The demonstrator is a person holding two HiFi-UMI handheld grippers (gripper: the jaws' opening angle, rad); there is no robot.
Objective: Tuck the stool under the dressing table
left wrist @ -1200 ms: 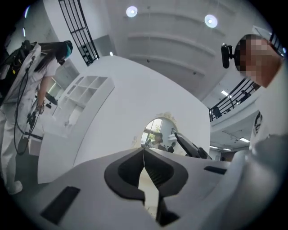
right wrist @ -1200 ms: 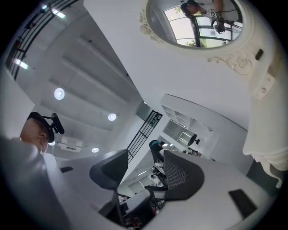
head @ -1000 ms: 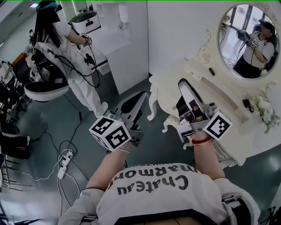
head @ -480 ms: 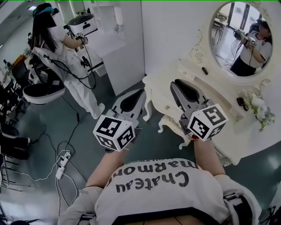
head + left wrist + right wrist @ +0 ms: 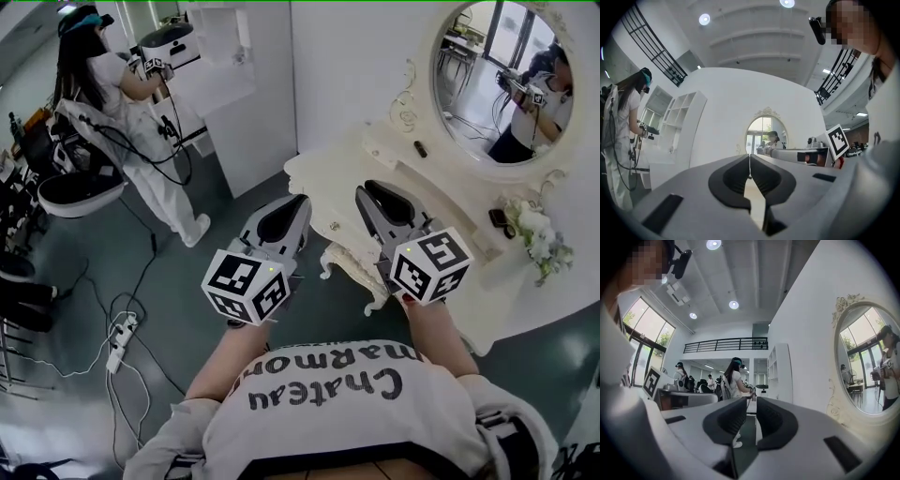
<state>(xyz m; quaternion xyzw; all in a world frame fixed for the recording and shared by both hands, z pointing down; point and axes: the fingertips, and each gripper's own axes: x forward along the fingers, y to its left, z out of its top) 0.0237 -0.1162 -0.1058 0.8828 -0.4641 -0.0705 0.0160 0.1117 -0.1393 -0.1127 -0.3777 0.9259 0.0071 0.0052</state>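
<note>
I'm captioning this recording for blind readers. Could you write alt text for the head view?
Seen from above, a person holds the left gripper, shut, and the right gripper, slightly open after just closing, both empty, towards a cream dressing table with an oval mirror. Another person in white stands at the back left beside a white shelf unit.

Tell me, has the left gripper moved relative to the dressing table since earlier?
Yes. The left gripper moved toward the dressing table: its tips, earlier over floor, now overlap the table's left corner in view.
</note>
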